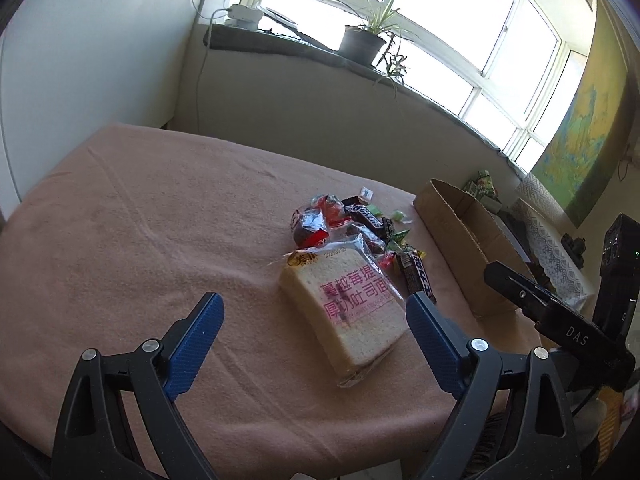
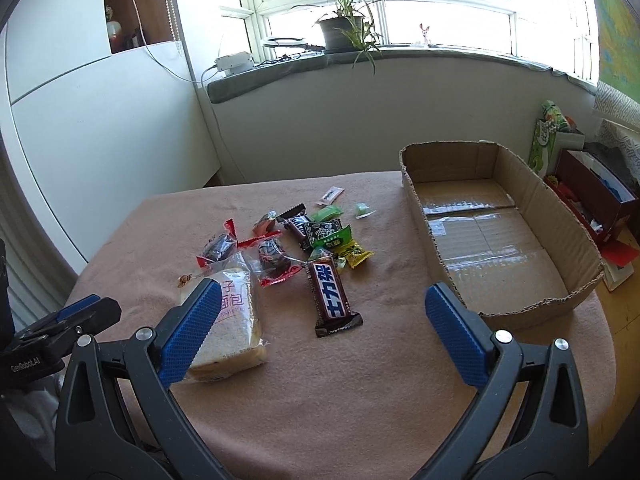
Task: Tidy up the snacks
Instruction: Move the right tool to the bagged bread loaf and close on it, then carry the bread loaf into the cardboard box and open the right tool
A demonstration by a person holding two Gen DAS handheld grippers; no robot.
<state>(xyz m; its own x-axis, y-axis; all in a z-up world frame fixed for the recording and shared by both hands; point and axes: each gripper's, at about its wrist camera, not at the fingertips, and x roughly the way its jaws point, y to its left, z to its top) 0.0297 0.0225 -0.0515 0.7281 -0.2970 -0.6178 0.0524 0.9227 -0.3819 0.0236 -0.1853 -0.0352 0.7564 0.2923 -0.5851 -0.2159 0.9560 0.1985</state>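
Observation:
A wrapped slice of toast bread (image 1: 348, 312) (image 2: 236, 320) lies on the pink tablecloth (image 1: 140, 240). Behind it is a pile of snacks: a brown Snickers bar (image 2: 330, 296) (image 1: 418, 276), red-wrapped sweets (image 2: 272, 260) (image 1: 316, 224) and green candies (image 2: 332, 236). An empty cardboard box (image 2: 496, 232) (image 1: 460, 232) stands to the right. My left gripper (image 1: 316, 312) is open, above the cloth, with the bread between its fingers' line. My right gripper (image 2: 324, 304) is open and empty, hovering short of the Snickers bar.
A grey windowsill with a potted plant (image 2: 344, 28) runs behind the table. A white cabinet (image 2: 100, 120) stands at the left. Boxes and packets (image 2: 580, 184) sit right of the cardboard box. The table edge curves close at the bottom right.

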